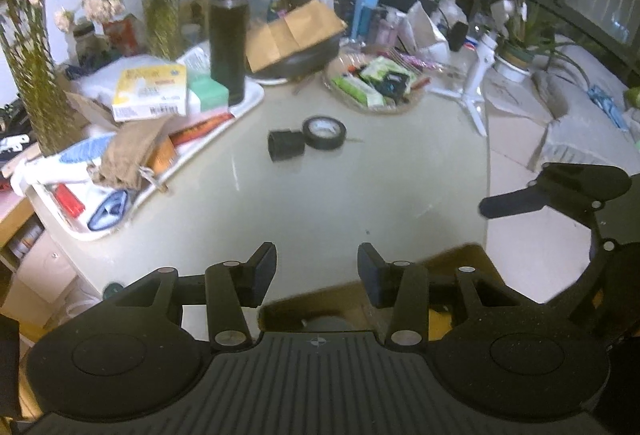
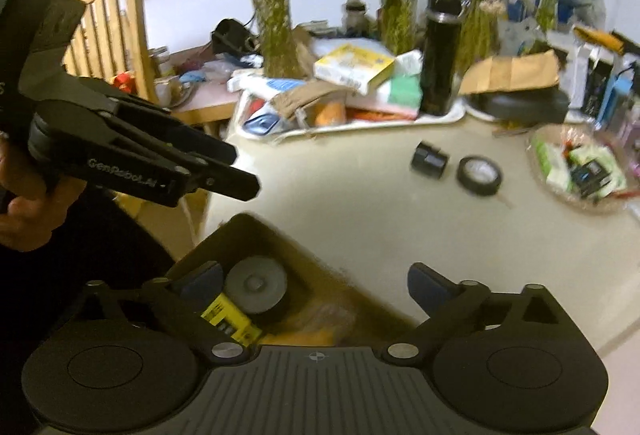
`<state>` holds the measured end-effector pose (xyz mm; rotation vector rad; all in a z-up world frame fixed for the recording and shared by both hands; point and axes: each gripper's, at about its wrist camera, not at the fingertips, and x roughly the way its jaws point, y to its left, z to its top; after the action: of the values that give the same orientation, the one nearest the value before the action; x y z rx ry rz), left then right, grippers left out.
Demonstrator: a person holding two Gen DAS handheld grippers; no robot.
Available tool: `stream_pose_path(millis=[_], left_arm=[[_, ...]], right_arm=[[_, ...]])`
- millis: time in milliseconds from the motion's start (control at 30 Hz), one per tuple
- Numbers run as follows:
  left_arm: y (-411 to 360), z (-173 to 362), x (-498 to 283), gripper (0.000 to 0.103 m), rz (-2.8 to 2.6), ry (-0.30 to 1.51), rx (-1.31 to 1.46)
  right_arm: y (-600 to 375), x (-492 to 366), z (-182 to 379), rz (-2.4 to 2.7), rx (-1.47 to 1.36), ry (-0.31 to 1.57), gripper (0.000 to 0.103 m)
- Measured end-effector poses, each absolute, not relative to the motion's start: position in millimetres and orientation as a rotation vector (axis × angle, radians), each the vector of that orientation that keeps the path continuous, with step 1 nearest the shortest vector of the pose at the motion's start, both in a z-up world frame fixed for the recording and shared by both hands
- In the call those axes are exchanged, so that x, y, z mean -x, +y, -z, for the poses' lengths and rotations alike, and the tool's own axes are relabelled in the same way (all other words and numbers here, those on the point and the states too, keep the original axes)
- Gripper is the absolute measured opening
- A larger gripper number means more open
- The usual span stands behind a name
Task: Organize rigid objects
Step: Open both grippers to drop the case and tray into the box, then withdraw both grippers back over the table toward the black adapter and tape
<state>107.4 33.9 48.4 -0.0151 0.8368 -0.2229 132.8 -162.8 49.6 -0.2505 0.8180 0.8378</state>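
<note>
Two loose pieces remain on the table (image 1: 360, 195): a black tape roll (image 1: 323, 132) touching a small black cylinder (image 1: 285, 145), well apart from the box (image 2: 276, 235) holding a grey disc (image 2: 256, 285). Right gripper (image 2: 316, 285) stands wide open and empty above the box; left gripper (image 1: 316, 271) is half-open, holding nothing. Grabbing either piece could knock its neighbour rolling.

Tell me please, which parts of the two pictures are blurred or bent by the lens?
Left wrist view: the table edge bows with fisheye curving, the black flask and the plants smear softly, and the corners go dark. Right wrist view: the tape roll and the cardboard box are motion-blurred, while the left gripper stays fairly sharp.
</note>
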Motion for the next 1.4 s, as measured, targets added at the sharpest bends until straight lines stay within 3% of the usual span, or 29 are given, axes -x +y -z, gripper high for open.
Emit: stream_pose_path(millis=[367, 1400], left_arm=[[33, -50, -112, 0.044, 0.19, 0.816, -0.02], [38, -23, -137, 0.044, 0.179, 0.816, -0.064]], right_arm=[[-166, -147, -44, -0.677, 0.322, 0.798, 0.103], [-224, -196, -10, -0.384, 0.059, 0.863, 0.103]])
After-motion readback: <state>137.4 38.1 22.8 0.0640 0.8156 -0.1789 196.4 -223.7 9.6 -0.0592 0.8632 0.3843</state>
